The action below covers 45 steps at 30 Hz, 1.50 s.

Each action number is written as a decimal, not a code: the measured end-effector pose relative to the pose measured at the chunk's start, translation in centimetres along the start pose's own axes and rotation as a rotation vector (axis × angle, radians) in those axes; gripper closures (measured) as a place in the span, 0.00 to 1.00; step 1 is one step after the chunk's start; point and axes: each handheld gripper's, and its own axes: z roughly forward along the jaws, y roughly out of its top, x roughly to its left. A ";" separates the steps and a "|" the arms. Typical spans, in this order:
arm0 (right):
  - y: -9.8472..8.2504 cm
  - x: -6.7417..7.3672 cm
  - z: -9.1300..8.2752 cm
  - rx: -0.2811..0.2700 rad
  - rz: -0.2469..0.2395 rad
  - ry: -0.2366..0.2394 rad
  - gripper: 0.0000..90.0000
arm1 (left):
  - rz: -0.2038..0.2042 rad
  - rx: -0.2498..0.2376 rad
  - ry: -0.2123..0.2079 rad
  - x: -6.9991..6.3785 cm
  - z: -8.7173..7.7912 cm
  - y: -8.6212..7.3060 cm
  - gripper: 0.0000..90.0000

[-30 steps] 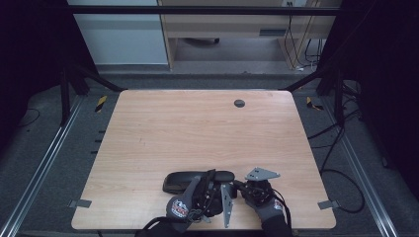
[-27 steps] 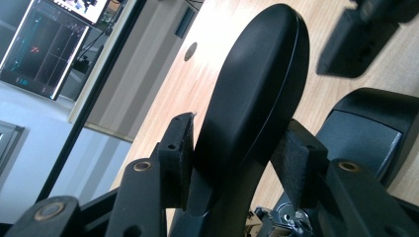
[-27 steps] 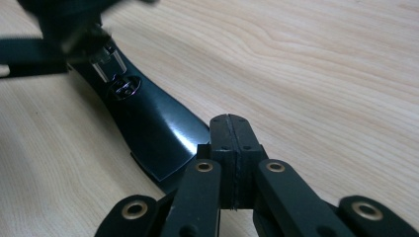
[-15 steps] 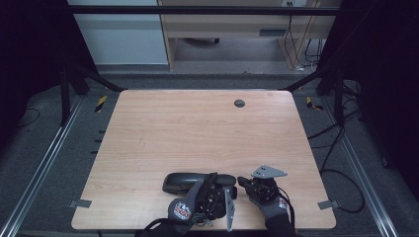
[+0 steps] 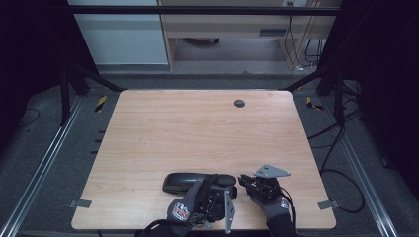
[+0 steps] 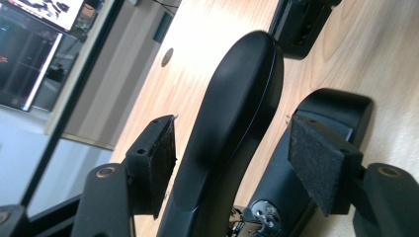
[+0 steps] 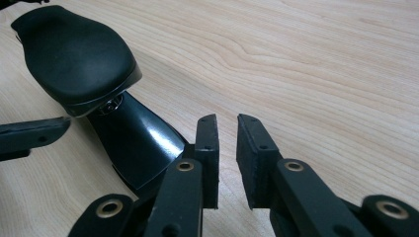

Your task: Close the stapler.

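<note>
A black stapler [image 5: 188,180] lies lengthwise near the table's front edge. My left gripper [image 5: 218,183] straddles its right end. In the left gripper view the stapler's top arm [image 6: 232,113] runs between the pads [image 6: 159,163] of the left gripper [image 6: 237,150]. A thin gap shows on each side, and the jaws have just been opening. My right gripper [image 5: 247,181] sits just right of the stapler. In its own view the right gripper [image 7: 227,143] stands slightly open with nothing between the jaws, which have just been opening. The stapler's head [image 7: 79,54] and base [image 7: 138,143] lie to its left.
A round dark grommet hole [image 5: 239,103] sits at the far middle of the wooden table [image 5: 197,133]. The front edge runs just below both hands. Metal rails flank the table, and cables lie on the floor at the right.
The right gripper has shifted slightly right, away from the stapler's end, and its jaws have parted. The left gripper's jaws have spread wider around the stapler. The stapler has stayed in place.
</note>
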 end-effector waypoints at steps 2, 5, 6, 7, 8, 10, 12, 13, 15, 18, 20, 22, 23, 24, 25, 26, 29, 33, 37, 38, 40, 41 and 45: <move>0.0 0.0 0.0 -0.009 -0.003 -0.004 0.88 | -0.026 -0.010 -0.017 0.3 -0.2 0.0 0.38; 0.1 -0.1 -0.2 -0.018 -0.004 0.001 0.88 | -0.064 -0.021 -0.042 0.9 -0.6 0.0 0.37; 0.1 0.0 -0.2 -0.020 -0.003 0.001 0.88 | -0.080 -0.028 -0.051 1.2 -0.7 0.0 0.37; 0.1 0.0 -0.3 -0.022 -0.001 0.001 0.88 | -0.094 -0.037 -0.059 1.4 -0.8 0.0 0.37; 0.2 0.0 -0.3 -0.026 -0.002 0.002 0.88 | -0.110 -0.043 -0.067 1.6 -0.9 0.0 0.37; 0.2 0.0 -0.4 -0.032 -0.004 0.005 0.88 | -0.123 -0.051 -0.077 2.1 -1.2 0.0 0.37; 0.2 0.0 -0.5 -0.034 -0.001 0.003 0.88 | -0.146 -0.055 -0.092 2.4 -1.4 -0.1 0.36; 0.3 0.0 -0.5 -0.035 -0.001 0.003 0.89 | -0.161 -0.063 -0.100 2.6 -1.5 -0.1 0.36; 0.3 -0.1 -0.7 -0.042 0.002 -0.001 0.90 | -0.181 -0.064 -0.107 3.0 -1.7 -0.3 0.36; 0.4 -0.2 -0.9 -0.050 0.004 -0.001 0.92 | -0.224 -0.072 -0.120 3.6 -1.8 -0.5 0.37; 0.5 -0.2 -1.1 -0.059 0.007 -0.002 0.96 | -0.256 -0.073 -0.126 4.1 -1.9 -0.8 0.37; 0.6 -0.3 -1.3 -0.064 0.006 -0.001 0.99 | -0.289 -0.077 -0.130 4.6 -2.0 -1.1 0.37; 0.7 -0.2 -1.4 -0.072 0.004 -0.005 1.00 | -0.302 -0.078 -0.130 4.9 -2.1 -1.2 0.38; 0.8 -0.2 -1.6 -0.080 0.002 -0.005 1.00 | -0.317 -0.078 -0.129 5.2 -2.1 -1.4 0.38; 1.0 -0.2 -1.8 -0.085 0.003 -0.006 1.00 | -0.334 -0.082 -0.129 5.4 -2.2 -1.6 0.38; 1.1 -0.1 -1.9 -0.094 0.001 -0.003 1.00 | -0.344 -0.081 -0.125 5.7 -2.3 -1.8 0.38; 1.7 0.1 -2.5 -0.116 -0.002 0.007 1.00 | -0.389 -0.088 -0.111 6.8 -2.5 -2.6 0.38; 2.5 0.6 -3.2 -0.152 -0.012 0.024 1.00 | -0.447 -0.079 -0.089 8.2 -3.0 -3.9 0.38; 3.3 1.7 -3.3 -0.159 -0.025 0.047 1.00 | -0.509 -0.067 -0.063 9.3 -3.4 -5.7 0.38; 3.5 2.0 -3.2 -0.157 -0.031 0.052 1.00 | -0.523 -0.063 -0.054 9.6 -3.4 -6.3 0.38; 3.7 2.6 -3.0 -0.150 -0.044 0.063 1.00 | -0.551 -0.051 -0.039 10.0 -3.6 -7.4 0.38; 3.7 2.9 -2.8 -0.141 -0.045 0.072 1.00 | -0.569 -0.047 -0.030 10.1 -3.7 -8.0 0.38; 3.7 3.7 -2.1 -0.124 -0.060 0.077 1.00 | -0.622 -0.021 -0.004 10.9 -4.2 -10.5 0.38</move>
